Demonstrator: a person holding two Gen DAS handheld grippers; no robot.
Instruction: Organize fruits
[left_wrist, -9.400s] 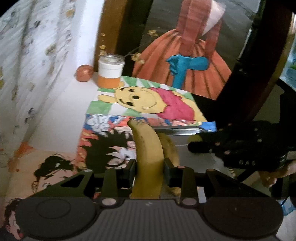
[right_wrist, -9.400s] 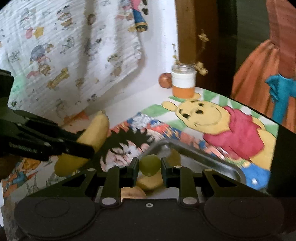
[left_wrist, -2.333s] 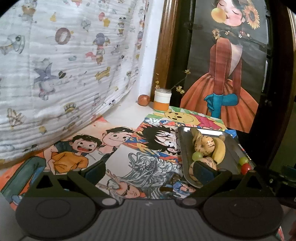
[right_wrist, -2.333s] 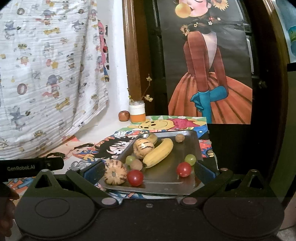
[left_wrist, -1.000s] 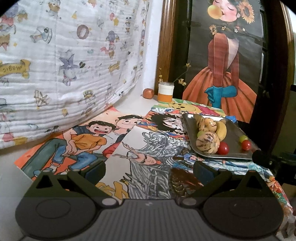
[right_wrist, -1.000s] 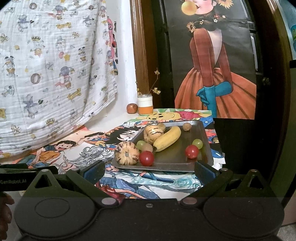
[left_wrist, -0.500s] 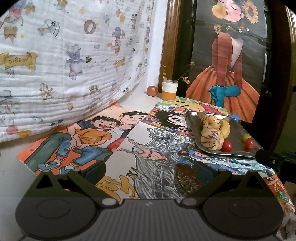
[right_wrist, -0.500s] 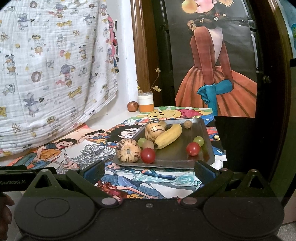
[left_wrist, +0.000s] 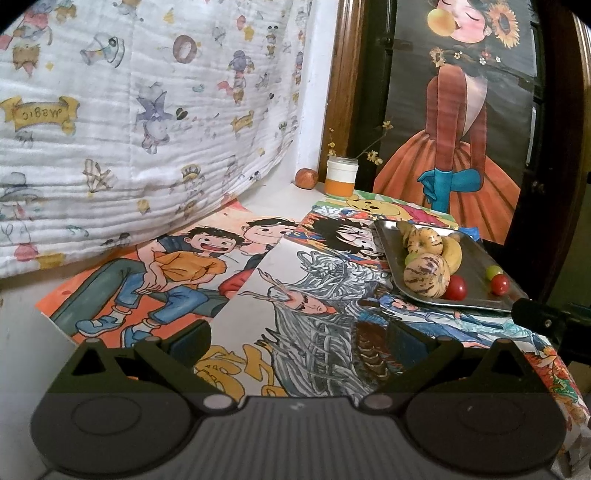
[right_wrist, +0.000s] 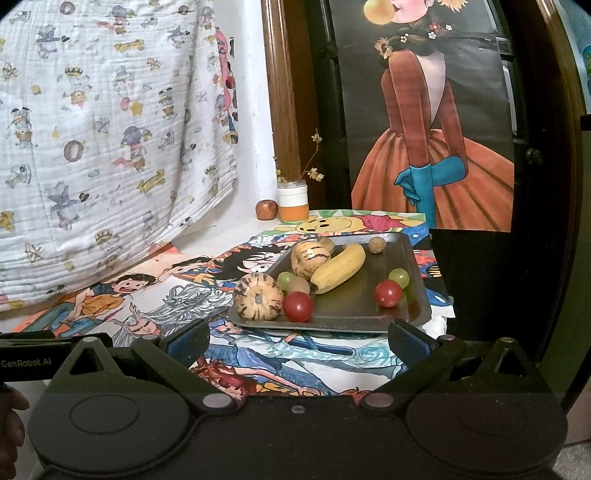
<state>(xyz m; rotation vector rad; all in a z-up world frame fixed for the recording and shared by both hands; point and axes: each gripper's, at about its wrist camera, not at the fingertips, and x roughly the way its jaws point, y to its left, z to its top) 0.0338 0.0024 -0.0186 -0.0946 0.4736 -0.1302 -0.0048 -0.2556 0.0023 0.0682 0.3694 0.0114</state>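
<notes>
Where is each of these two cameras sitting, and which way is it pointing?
Left wrist: sits on the left gripper, looks across the drawings toward the tray at right; its open fingers show.
Right wrist: sits on the right gripper, faces the tray head-on; open fingers and the left gripper's body show.
Shared: tray, banana, jar.

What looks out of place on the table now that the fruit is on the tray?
One small reddish fruit sits off the metal tray, at the back beside the orange-and-white jar. The banana and the other fruit lie inside the tray. Nothing looks spilled or damaged. Both tools are open and empty.
</notes>
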